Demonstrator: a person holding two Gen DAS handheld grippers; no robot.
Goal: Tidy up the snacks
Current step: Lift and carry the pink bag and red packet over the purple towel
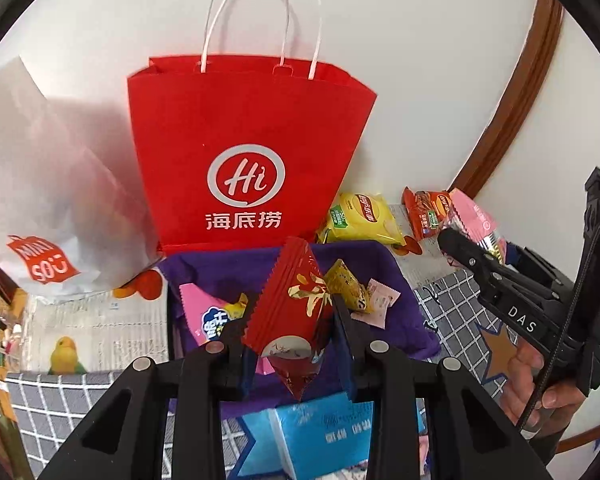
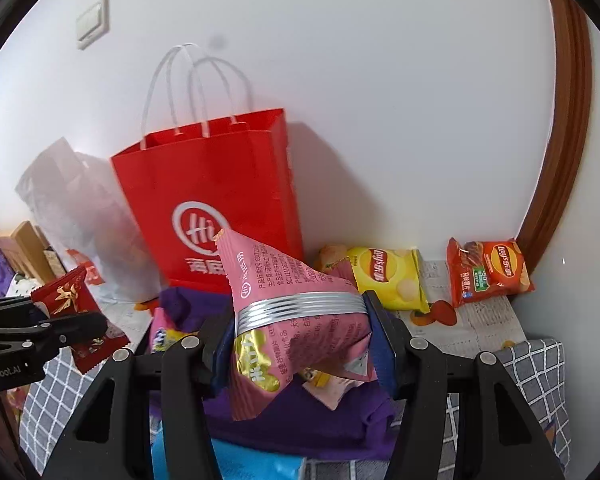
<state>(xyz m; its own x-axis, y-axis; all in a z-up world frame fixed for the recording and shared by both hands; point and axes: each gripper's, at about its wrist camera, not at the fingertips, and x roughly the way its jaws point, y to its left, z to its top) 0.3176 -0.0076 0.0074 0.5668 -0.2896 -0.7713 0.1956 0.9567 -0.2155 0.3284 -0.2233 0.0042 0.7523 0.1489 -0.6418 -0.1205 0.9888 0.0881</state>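
My left gripper is shut on a red snack packet with gold print, held above a purple fabric bin that holds a pink packet, a gold packet and a small pink packet. My right gripper is shut on a pink snack packet with a silver band, also above the purple bin. The left gripper with its red packet shows at the left of the right wrist view. The right gripper and its pink packet show at the right of the left wrist view.
A red Hi paper bag stands against the wall behind the bin, a white Miniso bag to its left. A yellow chip bag and a red chip bag lie at the back right. A blue packet lies near me.
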